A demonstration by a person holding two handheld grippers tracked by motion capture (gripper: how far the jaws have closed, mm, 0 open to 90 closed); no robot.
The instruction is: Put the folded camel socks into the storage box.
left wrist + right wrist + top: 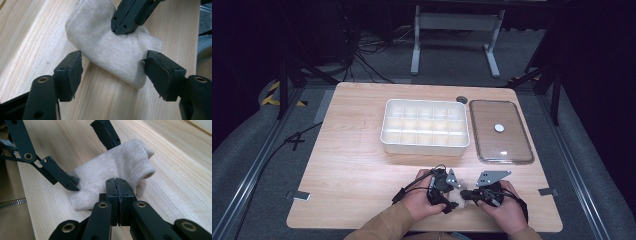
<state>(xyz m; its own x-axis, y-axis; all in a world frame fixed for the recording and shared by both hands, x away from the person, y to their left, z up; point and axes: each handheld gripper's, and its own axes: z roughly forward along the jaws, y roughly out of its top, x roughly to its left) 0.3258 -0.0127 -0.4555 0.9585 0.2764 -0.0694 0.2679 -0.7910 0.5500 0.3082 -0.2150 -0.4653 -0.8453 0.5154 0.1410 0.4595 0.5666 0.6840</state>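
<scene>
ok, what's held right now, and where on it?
The right gripper is shut on the beige sock, pinching a fold of fabric at its near edge. The left gripper is open, its jaws straddling the sock without pressing it.

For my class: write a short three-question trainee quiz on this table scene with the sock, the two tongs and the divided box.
1. True or false: the left tongs are clamped on the sock.
2. Which tongs are shut on the sock's edge? A) left B) right C) neither
3. Seen from the high view, what lies on the table to the right of the white divided box?

Key
1. False: their jaws stand open, one on each side of the sock.
2. B: the right tongs are shut, with the sock's fabric at their tips.
3. A clear lid with a round white knob.
</scene>
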